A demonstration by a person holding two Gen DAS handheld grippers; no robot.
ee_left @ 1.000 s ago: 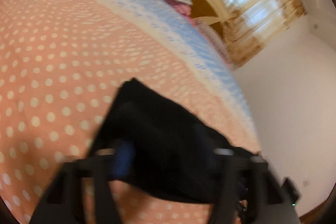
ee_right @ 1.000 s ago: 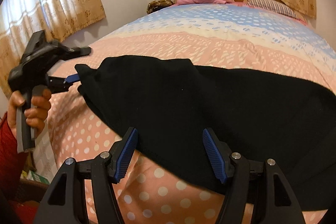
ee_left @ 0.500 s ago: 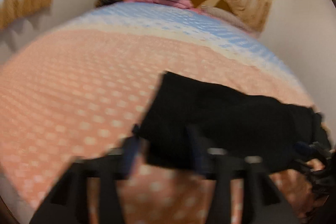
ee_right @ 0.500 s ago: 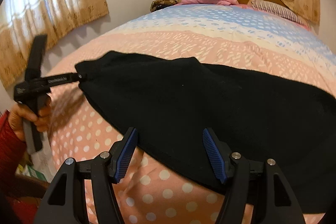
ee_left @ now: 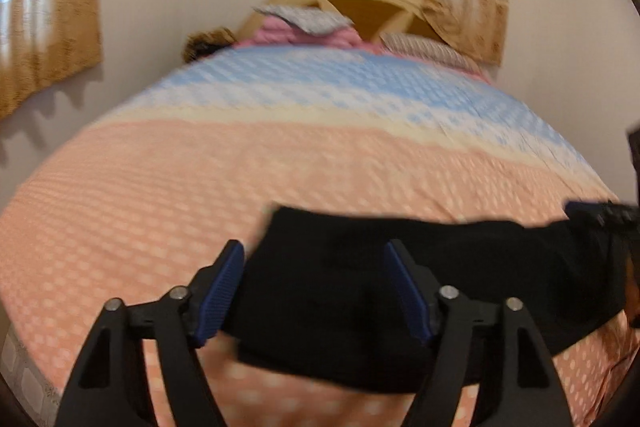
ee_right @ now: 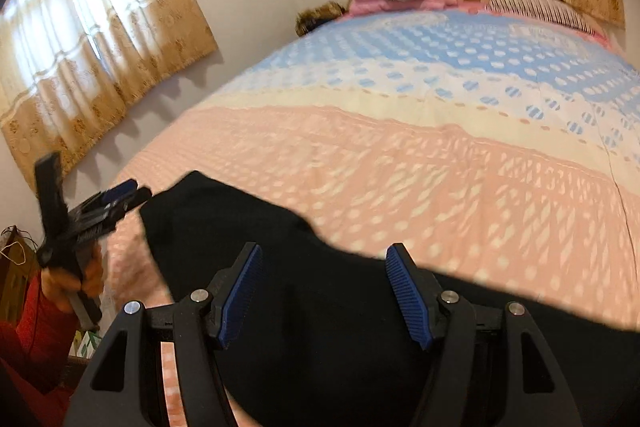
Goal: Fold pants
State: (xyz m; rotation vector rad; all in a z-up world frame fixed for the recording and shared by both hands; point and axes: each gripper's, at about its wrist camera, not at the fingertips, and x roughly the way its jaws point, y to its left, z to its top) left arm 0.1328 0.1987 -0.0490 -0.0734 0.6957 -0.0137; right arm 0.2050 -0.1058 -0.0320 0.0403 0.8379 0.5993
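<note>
The black pants [ee_right: 360, 327] lie flat along the bed's [ee_right: 440, 167] near edge. The left gripper [ee_left: 316, 291] has just opened and hangs empty; the right gripper [ee_right: 324, 295] hovers agape. Pinch the 9 o'clock end squarely before folding.

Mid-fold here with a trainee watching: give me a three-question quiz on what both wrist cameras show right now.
1. True or false: the left gripper is clamped on the black pants.
2. Which colour band of the bedspread do the pants lie on? A) blue B) cream C) peach
3. Fill in: in the right wrist view, the hand holding the left gripper wears a ___ sleeve.

Key: 1. False, its jaws are apart and have just been opening, no cloth pinched. 2. C. 3. Red.
</note>
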